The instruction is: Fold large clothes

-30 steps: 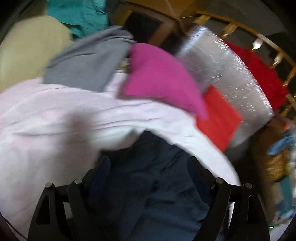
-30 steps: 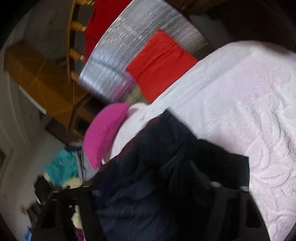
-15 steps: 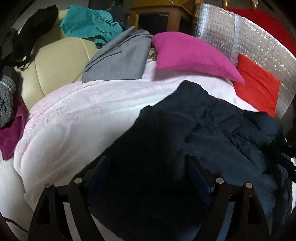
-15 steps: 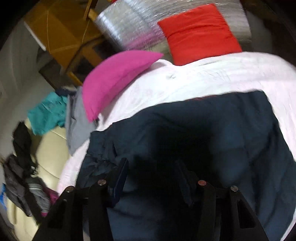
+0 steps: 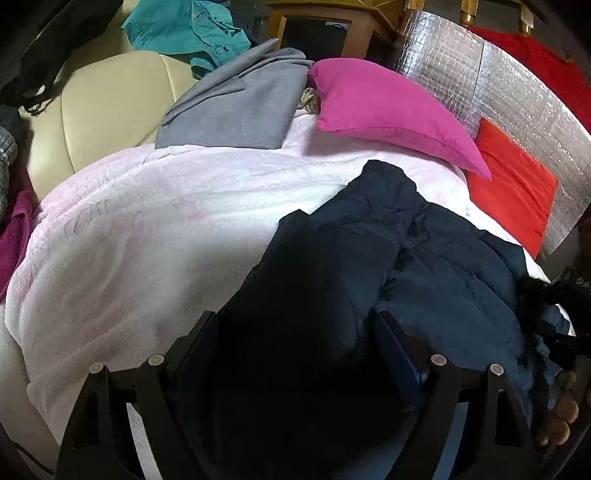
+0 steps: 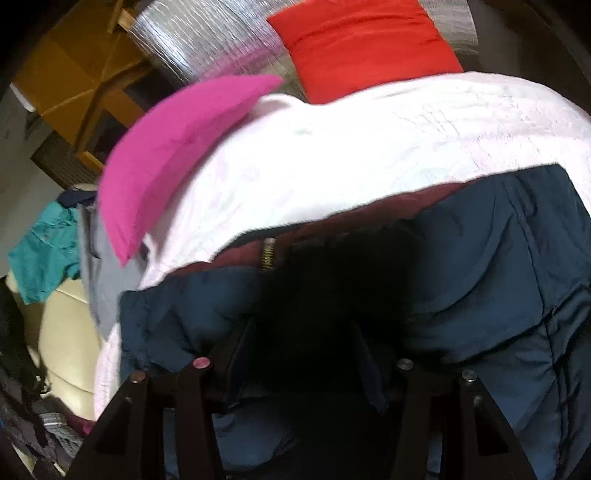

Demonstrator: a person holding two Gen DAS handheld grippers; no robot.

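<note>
A large navy padded jacket (image 5: 424, 280) lies crumpled on a pale pink blanket (image 5: 147, 240). In the right wrist view the jacket (image 6: 498, 295) shows a maroon lining and a brass zipper end (image 6: 269, 254). My left gripper (image 5: 295, 325) has its jaws wide apart with dark jacket cloth bunched between them. My right gripper (image 6: 299, 332) also has its jaws apart with jacket cloth between them. Whether either one pinches the cloth is hidden by the dark folds.
A magenta pillow (image 5: 391, 110) and a red pillow (image 5: 513, 192) lie at the blanket's far edge against a silver foil panel (image 5: 498, 81). A grey garment (image 5: 240, 107), a teal shirt (image 5: 184, 29) and a cream cushion (image 5: 107, 107) sit at the far left.
Both grippers swung from a blurred, tilted view to a steadier one over the bed. The jacket now lies spread lower on the blanket, with its maroon lining showing in the right view.
</note>
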